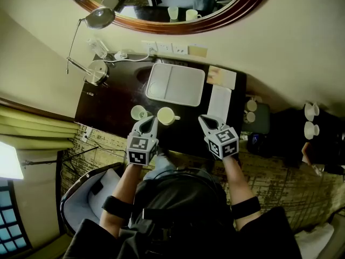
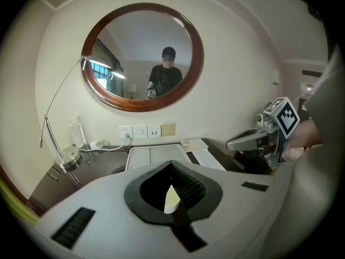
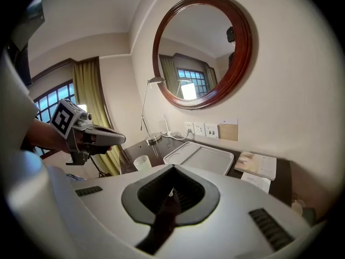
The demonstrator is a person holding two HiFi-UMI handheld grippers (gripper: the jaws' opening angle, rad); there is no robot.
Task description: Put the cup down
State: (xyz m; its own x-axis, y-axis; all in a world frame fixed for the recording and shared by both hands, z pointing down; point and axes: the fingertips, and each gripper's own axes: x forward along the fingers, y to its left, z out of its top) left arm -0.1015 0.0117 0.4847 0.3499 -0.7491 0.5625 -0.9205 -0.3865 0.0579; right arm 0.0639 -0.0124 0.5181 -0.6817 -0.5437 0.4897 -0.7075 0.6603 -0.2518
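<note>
Indoors, dark desk [image 1: 113, 99] — white tray [image 1: 176, 84], two cups [image 1: 167, 115] [image 1: 139, 112], lamp [image 1: 97, 72] — round mirror [image 1: 161, 4] above

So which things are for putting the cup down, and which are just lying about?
For the job: cream ceramic cup with a handle, already standing on the dark wooden desk; left gripper and right gripper, both shut and empty.
Just lying about: pale ribbed second cup, white rectangular plastic tray, silver metal desk lamp, clear plastic bottle, white papers.

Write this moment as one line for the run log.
left gripper: jaws shut, empty | right gripper: jaws shut, empty | cup and second cup: upright on desk, beside tray
</note>
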